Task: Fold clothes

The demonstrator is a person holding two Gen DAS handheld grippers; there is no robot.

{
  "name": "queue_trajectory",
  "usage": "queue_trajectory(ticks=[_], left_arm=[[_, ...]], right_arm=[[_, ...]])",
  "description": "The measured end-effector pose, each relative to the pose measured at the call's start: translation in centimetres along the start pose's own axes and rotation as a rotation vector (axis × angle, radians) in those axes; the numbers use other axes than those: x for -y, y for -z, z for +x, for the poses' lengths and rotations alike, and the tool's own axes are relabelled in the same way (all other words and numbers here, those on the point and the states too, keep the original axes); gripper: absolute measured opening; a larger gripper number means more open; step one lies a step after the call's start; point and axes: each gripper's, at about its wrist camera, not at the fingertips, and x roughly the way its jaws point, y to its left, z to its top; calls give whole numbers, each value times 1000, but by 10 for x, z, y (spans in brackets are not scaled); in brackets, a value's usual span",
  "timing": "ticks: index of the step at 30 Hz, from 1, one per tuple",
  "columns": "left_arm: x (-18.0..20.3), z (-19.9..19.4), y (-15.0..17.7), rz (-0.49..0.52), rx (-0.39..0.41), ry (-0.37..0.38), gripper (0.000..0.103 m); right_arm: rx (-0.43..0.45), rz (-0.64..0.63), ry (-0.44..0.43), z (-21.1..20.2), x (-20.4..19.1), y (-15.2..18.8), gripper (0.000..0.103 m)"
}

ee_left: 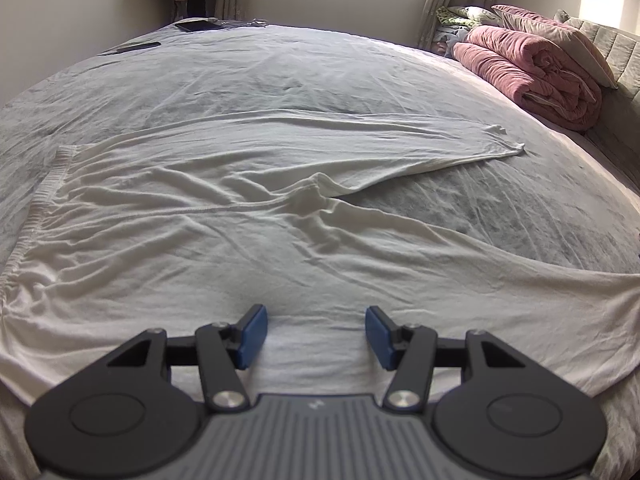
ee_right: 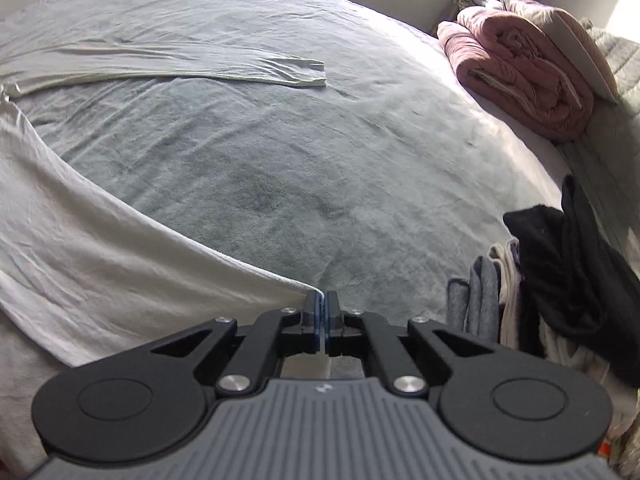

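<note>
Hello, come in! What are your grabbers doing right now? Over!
Left gripper open over white pants. Right gripper shut on pants hem. Clothes pile off right, nothing blocking.

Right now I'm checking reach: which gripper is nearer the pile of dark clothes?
Right. The right gripper sits just left of the pile; the left gripper hovers over the white trousers.

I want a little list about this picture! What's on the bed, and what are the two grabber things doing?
surface: bed with a grey sheet
garment: white long trousers, spread flat and wrinkled, legs apart
left gripper: open, over the trousers, holding nothing
right gripper: shut on the hem of the near leg
by the headboard: rolled pink quilt
near the right gripper: pile of clothes, black and grey
</note>
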Motion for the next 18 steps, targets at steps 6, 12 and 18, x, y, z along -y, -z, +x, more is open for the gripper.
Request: queue_trajectory(ticks=[6, 12, 18], left_arm=[[3, 0, 1, 21, 3, 0, 56], [4, 0, 1, 34, 2, 11, 57], [4, -2, 0, 35, 1, 25, 58]], right_arm=[[-38, -31, 18, 16, 0, 5, 2], [-59, 11, -7, 25, 3, 4, 2], [-36, 20, -12, 17, -1, -1, 5]])
